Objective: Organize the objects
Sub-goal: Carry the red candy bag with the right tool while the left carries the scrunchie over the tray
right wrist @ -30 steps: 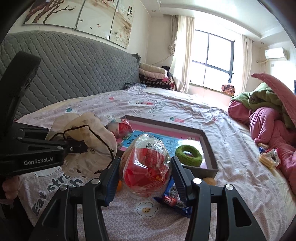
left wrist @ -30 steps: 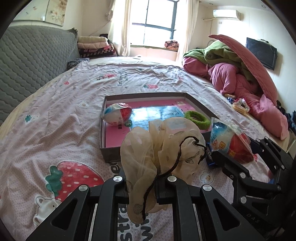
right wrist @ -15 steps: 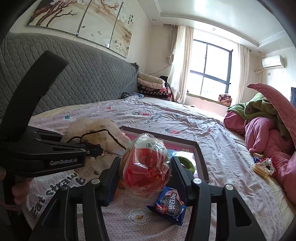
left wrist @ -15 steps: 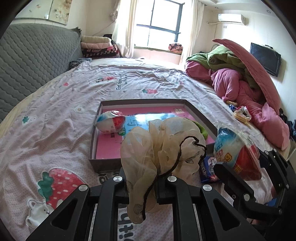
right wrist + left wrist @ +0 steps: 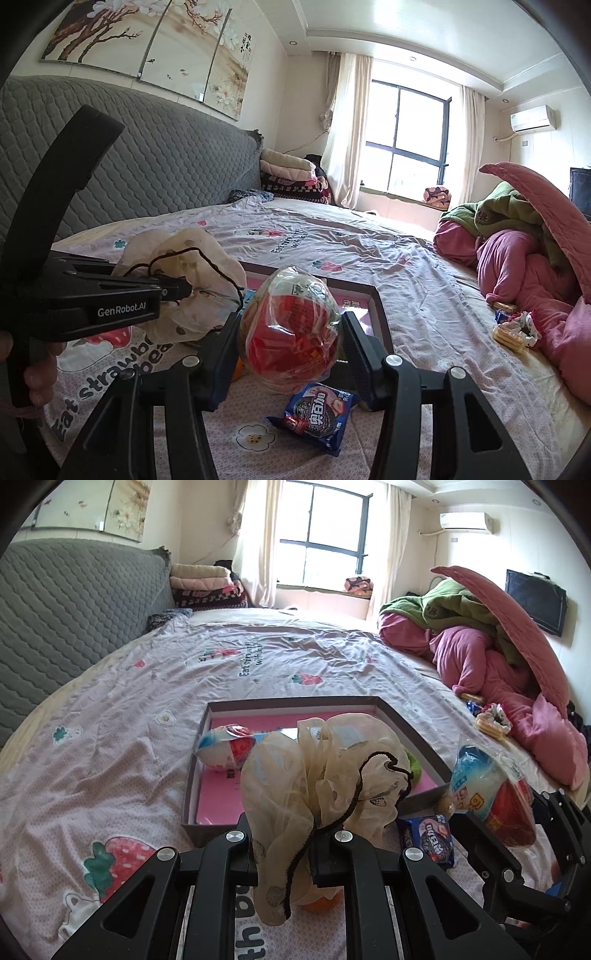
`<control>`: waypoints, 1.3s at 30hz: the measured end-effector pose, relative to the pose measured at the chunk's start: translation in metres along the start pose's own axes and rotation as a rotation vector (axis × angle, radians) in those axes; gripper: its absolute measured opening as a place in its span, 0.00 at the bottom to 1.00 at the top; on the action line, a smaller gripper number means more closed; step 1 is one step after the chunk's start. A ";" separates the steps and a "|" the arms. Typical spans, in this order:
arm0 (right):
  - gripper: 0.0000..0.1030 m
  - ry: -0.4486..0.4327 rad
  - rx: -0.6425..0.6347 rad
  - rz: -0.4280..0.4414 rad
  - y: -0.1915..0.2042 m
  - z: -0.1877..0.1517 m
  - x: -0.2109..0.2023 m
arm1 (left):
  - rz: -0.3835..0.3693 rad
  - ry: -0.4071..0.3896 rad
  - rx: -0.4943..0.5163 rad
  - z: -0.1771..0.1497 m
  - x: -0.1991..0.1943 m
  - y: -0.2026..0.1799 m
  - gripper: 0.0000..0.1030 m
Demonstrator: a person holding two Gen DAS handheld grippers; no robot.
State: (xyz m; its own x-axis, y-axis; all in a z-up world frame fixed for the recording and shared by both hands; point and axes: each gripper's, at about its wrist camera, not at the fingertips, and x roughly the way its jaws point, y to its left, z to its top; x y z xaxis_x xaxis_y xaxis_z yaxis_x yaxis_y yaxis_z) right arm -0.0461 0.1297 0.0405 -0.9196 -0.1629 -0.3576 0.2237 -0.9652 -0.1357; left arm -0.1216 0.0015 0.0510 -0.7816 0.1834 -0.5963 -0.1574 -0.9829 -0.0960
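Note:
My left gripper (image 5: pixel 286 840) is shut on a sheer beige drawstring pouch (image 5: pixel 321 771) and holds it above the bed, in front of a shallow grey tray (image 5: pixel 192 775) with a pink floor. The pouch also shows in the right wrist view (image 5: pixel 184 280). My right gripper (image 5: pixel 290 332) is shut on a clear-wrapped red snack bag (image 5: pixel 290 328), held above the bed near the tray's right corner; it shows in the left wrist view too (image 5: pixel 487 794). In the tray lie a similar snack bag (image 5: pixel 225 747) and a green ring (image 5: pixel 413 768), mostly hidden by the pouch.
A blue cookie packet (image 5: pixel 317 413) lies on the strawberry-print sheet below my right gripper. An orange round thing (image 5: pixel 321 904) lies under the pouch. Pink and green bedding (image 5: pixel 498 672) is piled at right, with wrapped snacks (image 5: pixel 513 332) beside it. A grey headboard (image 5: pixel 74 609) runs along the left.
Both grippers have risen and drawn back from the tray with their loads still held. The cookie packet has come into view beneath them.

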 end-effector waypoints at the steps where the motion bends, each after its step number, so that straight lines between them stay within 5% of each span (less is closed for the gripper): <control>1: 0.52 -0.001 0.002 -0.007 -0.001 0.000 0.000 | 0.002 -0.002 0.000 0.000 0.000 0.000 0.15; 39: 0.52 -0.023 0.073 -0.032 -0.038 0.037 0.031 | 0.062 -0.008 -0.009 0.020 0.028 0.016 0.16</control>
State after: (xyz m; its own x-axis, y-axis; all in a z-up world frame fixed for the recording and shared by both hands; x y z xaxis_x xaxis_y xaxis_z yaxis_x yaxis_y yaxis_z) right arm -0.0948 0.1538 0.0690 -0.9333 -0.1354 -0.3325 0.1705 -0.9822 -0.0786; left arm -0.1581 -0.0087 0.0483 -0.7942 0.1224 -0.5952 -0.1031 -0.9924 -0.0665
